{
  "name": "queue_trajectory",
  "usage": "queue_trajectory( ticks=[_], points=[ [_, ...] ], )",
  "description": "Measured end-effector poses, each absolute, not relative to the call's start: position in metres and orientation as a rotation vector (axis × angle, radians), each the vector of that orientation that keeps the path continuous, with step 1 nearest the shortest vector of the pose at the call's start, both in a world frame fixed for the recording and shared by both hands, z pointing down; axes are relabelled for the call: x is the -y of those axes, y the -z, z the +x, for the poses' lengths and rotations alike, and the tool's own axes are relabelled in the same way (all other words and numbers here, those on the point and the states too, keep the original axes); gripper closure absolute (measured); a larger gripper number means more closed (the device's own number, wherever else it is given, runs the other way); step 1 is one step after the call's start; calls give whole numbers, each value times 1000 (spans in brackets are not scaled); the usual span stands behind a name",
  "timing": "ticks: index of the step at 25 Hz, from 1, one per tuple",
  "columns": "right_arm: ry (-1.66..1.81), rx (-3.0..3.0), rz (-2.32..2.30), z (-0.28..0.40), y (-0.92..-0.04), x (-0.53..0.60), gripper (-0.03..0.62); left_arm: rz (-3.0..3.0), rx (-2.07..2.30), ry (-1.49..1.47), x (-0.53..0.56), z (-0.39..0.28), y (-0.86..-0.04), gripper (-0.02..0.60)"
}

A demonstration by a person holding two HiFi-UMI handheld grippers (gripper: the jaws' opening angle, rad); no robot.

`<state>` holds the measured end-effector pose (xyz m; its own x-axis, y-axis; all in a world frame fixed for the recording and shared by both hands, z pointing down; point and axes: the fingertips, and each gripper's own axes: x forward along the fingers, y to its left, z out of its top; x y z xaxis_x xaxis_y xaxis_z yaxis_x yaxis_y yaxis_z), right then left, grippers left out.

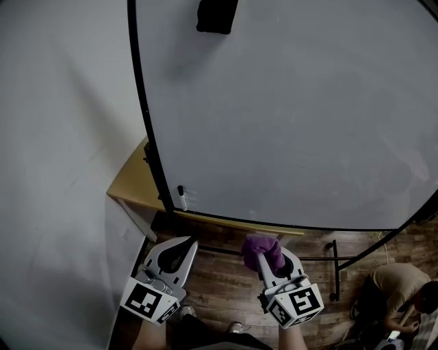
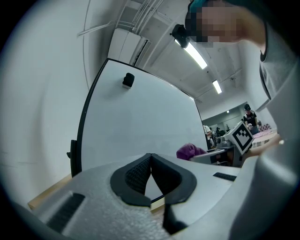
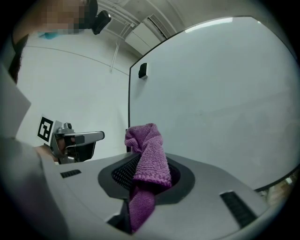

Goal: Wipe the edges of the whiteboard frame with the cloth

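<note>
- The whiteboard (image 1: pixel 287 116) filled most of the head view. It stood upright on a stand over the wooden floor (image 1: pixel 219 290), so its lower edge was in easy reach of both tools.
- Its black frame (image 1: pixel 142 102) ran down the left side and along the bottom. No part of it was touched by the cloth yet, so I judged the wiping not begun.
- A pale wooden table (image 1: pixel 130 181) sat tucked behind the frame's lower left corner. It could crowd a stroke down that side.
- The right gripper (image 1: pixel 265 254) was held low in front of the bottom edge with its jaws clamped on the cloth. It pointed at the board, probably so the wad would meet the frame first.
- The left gripper (image 1: pixel 186 245) hung beside it, apart from the board. Its jaws were closed tip to tip with nothing between them, so it seemed to be kept out of the way.
- The purple cloth (image 3: pixel 149 157) was pinched at its middle. A folded wad stood up past the jaw tips and a tail hung below, which left soft material in front for rubbing.
- A black block (image 1: pixel 216 15), likely an eraser, clung high on the board.
- A marker (image 1: pixel 181 198) stood at the lower left corner, where a pass along the bottom edge might knock it.
</note>
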<state>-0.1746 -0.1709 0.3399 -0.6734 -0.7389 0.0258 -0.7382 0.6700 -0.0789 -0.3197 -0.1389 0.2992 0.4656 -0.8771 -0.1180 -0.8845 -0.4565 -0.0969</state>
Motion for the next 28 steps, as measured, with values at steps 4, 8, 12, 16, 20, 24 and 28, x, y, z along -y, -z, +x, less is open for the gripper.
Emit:
queue_trajectory(
  ticks=[4, 8, 12, 16, 20, 24, 28],
  points=[
    [155, -2832, -1323, -201, -343, 183, 516, -2604, -1479, -56, 157, -342, -299, 565],
    [179, -2806, -1383, -227, -349, 192, 516, -2652, -1416, -51, 172, -366, -304, 565],
    [201, -2771, -1444, -251, -357, 198, 516, -2691, -1351, -38, 184, -388, -309, 565],
    [214, -2748, -1494, -273, -366, 206, 516, -2727, -1300, -29, 194, -407, -317, 565],
    [237, -2732, -1529, -290, -377, 212, 516, -2756, -1264, -31, 203, -422, -324, 565],
    [261, -2728, -1563, -305, -393, 224, 516, -2792, -1237, -28, 213, -433, -337, 565],
    [304, -2738, -1593, -318, -412, 234, 516, -2826, -1228, -21, 220, -442, -350, 565]
  ],
)
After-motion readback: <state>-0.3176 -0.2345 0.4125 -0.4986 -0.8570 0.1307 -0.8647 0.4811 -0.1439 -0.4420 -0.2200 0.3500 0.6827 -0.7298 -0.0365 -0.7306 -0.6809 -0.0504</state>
